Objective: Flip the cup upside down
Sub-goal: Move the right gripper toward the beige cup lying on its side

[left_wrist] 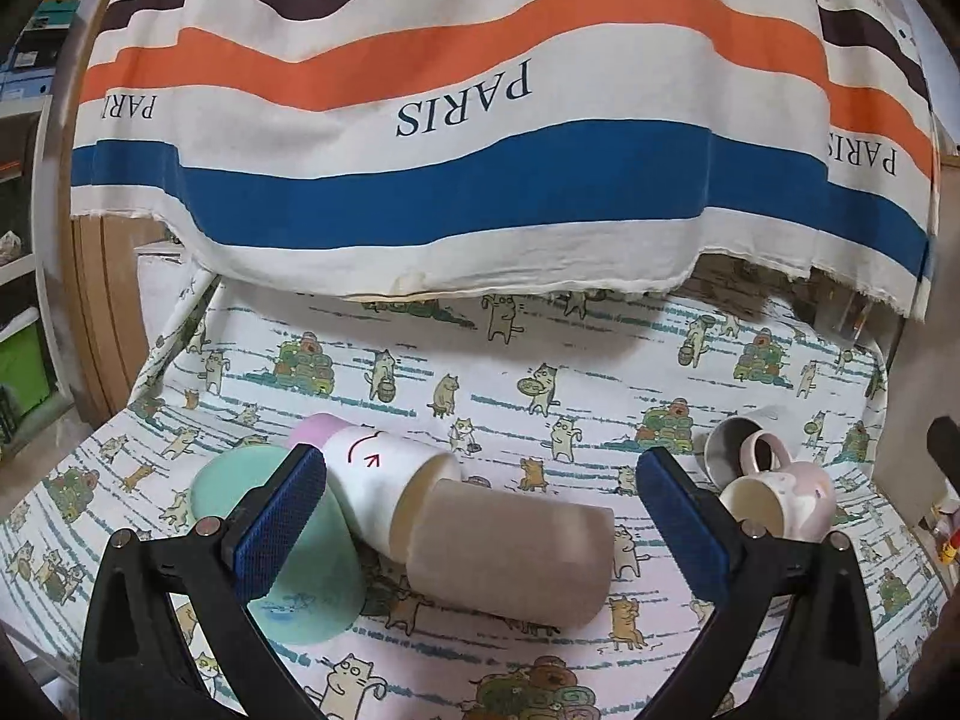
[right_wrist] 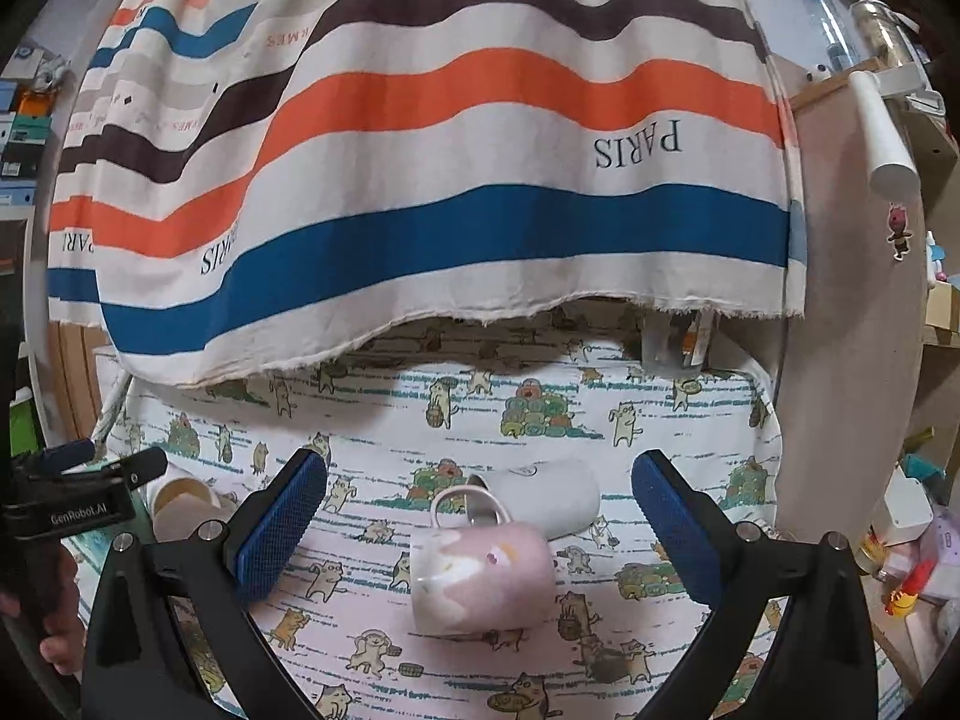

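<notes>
In the left wrist view a grey-brown cup (left_wrist: 510, 558) lies on its side on the cat-print cloth, between the fingers of my open left gripper (left_wrist: 480, 516). A white cup with a pink base (left_wrist: 378, 474) lies on its side behind it, and a mint-green cup (left_wrist: 312, 576) stands upside down at the left. In the right wrist view a pink mug (right_wrist: 480, 576) lies on its side between the fingers of my open right gripper (right_wrist: 480, 522), handle towards the back. A white cup (right_wrist: 552, 501) lies on its side behind it. Both also show in the left wrist view, the pink mug (left_wrist: 786, 498) and the white cup (left_wrist: 729, 444).
A striped PARIS cloth (left_wrist: 480, 150) hangs over the back of the table. A wooden panel (right_wrist: 852, 330) stands at the right edge, with small items on shelves beyond it. The left gripper's body (right_wrist: 72, 498) shows at the left of the right wrist view.
</notes>
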`<move>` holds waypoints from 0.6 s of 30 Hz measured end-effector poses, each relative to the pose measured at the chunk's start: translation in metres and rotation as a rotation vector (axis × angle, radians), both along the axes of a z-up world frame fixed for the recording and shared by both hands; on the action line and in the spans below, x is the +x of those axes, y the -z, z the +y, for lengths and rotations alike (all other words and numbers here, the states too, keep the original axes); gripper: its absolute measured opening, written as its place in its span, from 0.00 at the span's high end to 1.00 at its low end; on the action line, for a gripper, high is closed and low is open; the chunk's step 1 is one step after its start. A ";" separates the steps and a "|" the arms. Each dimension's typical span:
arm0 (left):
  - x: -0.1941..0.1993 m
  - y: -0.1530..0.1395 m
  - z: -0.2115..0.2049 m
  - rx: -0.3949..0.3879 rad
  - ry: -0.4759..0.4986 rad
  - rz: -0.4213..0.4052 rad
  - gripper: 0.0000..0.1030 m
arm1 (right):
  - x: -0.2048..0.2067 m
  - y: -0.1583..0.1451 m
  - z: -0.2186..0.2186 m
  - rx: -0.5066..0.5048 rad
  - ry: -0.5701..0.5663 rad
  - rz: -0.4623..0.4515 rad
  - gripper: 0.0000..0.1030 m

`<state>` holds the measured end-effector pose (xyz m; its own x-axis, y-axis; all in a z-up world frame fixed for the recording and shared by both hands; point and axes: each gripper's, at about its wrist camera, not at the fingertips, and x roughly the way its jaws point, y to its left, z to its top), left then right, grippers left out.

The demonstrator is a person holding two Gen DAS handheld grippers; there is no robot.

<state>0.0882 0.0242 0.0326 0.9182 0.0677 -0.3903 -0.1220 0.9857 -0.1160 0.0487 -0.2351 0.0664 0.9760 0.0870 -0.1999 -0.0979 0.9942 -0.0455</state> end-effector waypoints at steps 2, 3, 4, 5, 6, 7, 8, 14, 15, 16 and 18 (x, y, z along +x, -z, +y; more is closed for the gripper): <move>-0.002 0.000 0.001 -0.002 -0.007 -0.012 0.00 | 0.003 0.003 0.002 0.000 -0.013 0.015 0.00; -0.001 -0.001 0.002 -0.004 -0.013 -0.019 0.00 | 0.004 0.004 0.003 0.000 -0.017 0.022 0.00; -0.002 -0.002 0.003 -0.003 -0.021 -0.027 0.00 | 0.006 0.006 0.003 0.000 -0.021 0.027 0.00; -0.004 -0.003 0.004 0.002 -0.033 -0.040 0.00 | 0.007 0.007 0.003 0.002 -0.027 0.033 0.00; -0.004 -0.004 0.007 0.002 -0.042 -0.051 0.00 | 0.008 0.008 0.003 0.005 -0.031 0.035 0.00; -0.006 -0.006 0.009 0.001 -0.052 -0.063 0.00 | 0.009 0.008 0.002 0.010 -0.036 0.037 0.00; -0.007 -0.007 0.012 -0.007 -0.058 -0.071 0.00 | 0.010 0.009 0.001 0.014 -0.039 0.038 0.00; -0.013 -0.014 0.037 -0.105 -0.076 -0.088 0.04 | 0.015 0.000 0.014 0.016 -0.173 0.099 0.00; -0.013 -0.014 0.041 -0.116 -0.087 -0.081 0.04 | 0.016 -0.003 0.021 0.000 -0.203 0.117 0.00; -0.014 -0.013 0.045 -0.117 -0.108 -0.064 0.04 | 0.019 -0.006 0.030 -0.023 -0.241 0.145 0.00; -0.017 -0.011 0.051 -0.123 -0.095 -0.036 0.05 | 0.025 -0.011 0.048 -0.052 -0.290 0.191 0.00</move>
